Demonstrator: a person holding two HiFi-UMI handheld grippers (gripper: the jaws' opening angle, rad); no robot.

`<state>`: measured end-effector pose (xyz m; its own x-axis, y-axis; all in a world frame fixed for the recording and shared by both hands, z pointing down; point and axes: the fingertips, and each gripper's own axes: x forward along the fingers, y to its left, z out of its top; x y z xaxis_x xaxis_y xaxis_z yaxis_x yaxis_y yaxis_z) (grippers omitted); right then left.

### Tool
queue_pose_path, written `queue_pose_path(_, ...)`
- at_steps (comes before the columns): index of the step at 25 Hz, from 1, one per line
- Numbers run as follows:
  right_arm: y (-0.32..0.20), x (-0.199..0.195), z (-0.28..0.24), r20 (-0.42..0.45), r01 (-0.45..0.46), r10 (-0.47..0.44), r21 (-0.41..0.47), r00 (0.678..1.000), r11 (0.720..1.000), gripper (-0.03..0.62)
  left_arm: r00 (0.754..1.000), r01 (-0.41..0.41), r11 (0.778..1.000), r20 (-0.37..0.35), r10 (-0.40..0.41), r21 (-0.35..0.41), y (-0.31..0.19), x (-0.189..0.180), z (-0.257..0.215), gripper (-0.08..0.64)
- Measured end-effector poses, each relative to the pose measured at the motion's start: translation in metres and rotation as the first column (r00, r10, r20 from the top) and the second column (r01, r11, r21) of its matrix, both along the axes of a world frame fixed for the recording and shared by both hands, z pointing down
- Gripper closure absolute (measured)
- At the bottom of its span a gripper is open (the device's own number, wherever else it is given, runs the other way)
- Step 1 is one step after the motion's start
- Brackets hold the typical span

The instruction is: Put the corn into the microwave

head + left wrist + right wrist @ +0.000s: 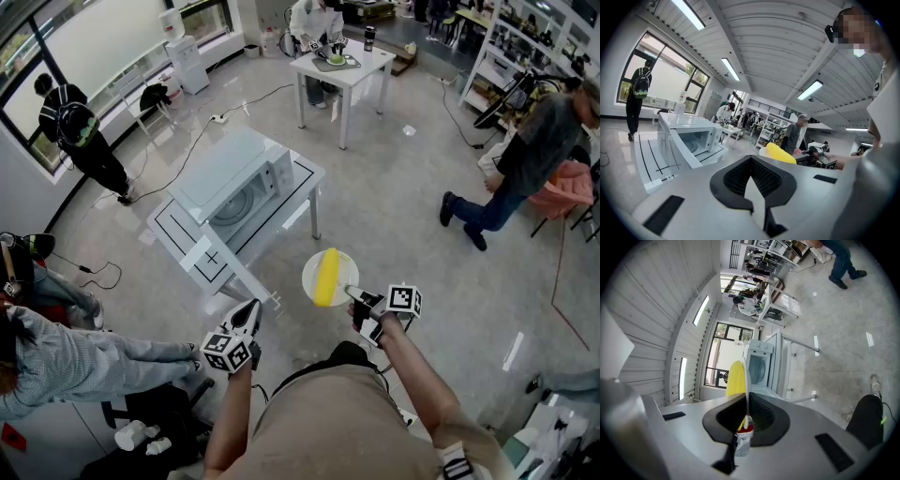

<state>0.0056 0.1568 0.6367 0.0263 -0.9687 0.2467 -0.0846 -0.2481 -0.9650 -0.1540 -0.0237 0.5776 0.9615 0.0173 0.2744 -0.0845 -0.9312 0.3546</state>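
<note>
Head view: the corn (pixel 326 277) lies on a white plate (pixel 308 272) held above the floor, near and right of the open microwave (pixel 234 178) on its table (pixel 178 225). The right gripper (pixel 356 295) pinches the plate's near rim. The left gripper (pixel 248 314), to its left, has its fingers pressed together on nothing.

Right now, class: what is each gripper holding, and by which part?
The right gripper grips the plate by its rim, with the corn lying on it; the left gripper holds nothing.
</note>
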Motion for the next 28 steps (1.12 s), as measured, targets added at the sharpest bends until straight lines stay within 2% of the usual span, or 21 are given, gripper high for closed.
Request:
queue_pose_path(18, -0.012, 0.004, -0.004, -0.024, 0.002, -0.002, -0.007, 1.000, 1.000, 0.575, 1.000, -0.013, 1.000, -0.005, 0.013, 0.001, -0.005, 0.004, -0.010, 0.557)
queue_pose_path(28, -0.028, 0.004, 0.006, -0.004, -0.001, 0.001, 0.007, 1.000, 1.000, 0.568, 1.000, -0.025, 1.000, -0.017, 0.026, 0.010, -0.010, 0.003, -0.006, 0.557)
